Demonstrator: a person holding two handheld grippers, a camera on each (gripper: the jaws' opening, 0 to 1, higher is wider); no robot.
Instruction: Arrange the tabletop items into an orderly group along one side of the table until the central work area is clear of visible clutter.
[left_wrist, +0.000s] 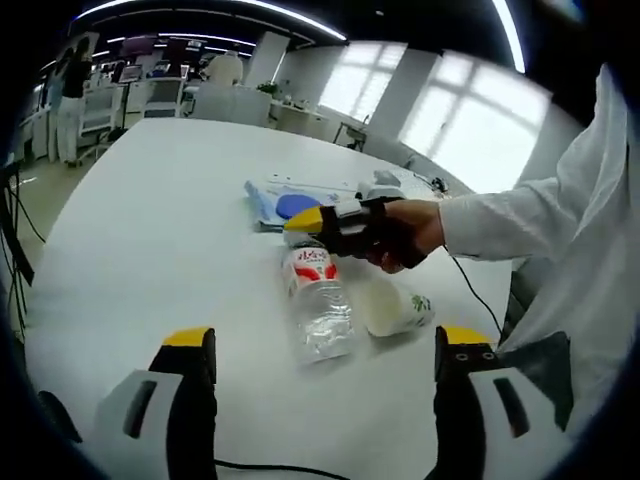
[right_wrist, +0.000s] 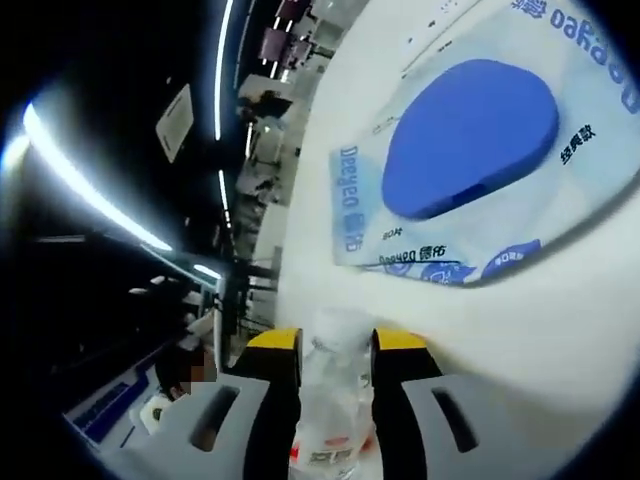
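One clear bottle (left_wrist: 315, 295), red-labelled, lies sideways, its neck clamped by the right gripper (right_wrist: 336, 345); left gripper (left_wrist: 325, 350) gapes apart.

A clear plastic bottle (left_wrist: 317, 295) with a red-and-white label and white cap lies on its side on the white bench (left_wrist: 150, 230), its neck end caught between yellow-tipped fingers (right_wrist: 275, 345). Just beside it lies a pale tipped-over cup (left_wrist: 392, 305). Beyond the bottle's cap, a flat light-blue wipes pack (right_wrist: 470, 150) with a dark blue oval lid lies on the bench.
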